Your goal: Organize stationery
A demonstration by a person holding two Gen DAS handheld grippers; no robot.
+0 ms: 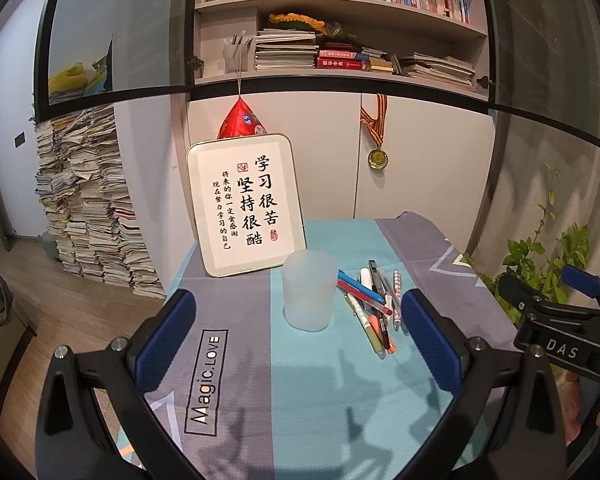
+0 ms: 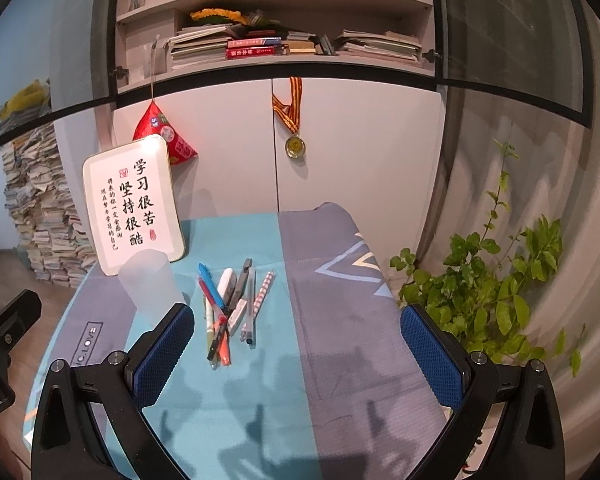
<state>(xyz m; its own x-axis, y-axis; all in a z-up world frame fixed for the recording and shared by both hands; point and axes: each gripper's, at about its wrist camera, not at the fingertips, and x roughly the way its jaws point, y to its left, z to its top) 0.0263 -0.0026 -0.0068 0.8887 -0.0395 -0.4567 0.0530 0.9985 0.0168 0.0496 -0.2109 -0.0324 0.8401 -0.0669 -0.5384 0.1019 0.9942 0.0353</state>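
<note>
We see the scene from two wrist cameras, each looking forward and slightly down along its own blue-padded fingers at a table covered with a teal and grey cloth (image 1: 236, 364). The left wrist view sits behind the left gripper (image 1: 298, 338), facing the cabinet wall, with the frosted cup (image 1: 309, 290) near its centre. The right wrist view sits behind the right gripper (image 2: 298, 350), further right, so the pile of pens (image 2: 230, 308) lies left of centre and a potted plant (image 2: 496, 280) fills its right side. Both views share the cup, pens, framed calligraphy sign (image 1: 246, 204), hanging medal (image 2: 295, 146) and bookshelves. The right gripper shows at the left view's right edge.
</note>
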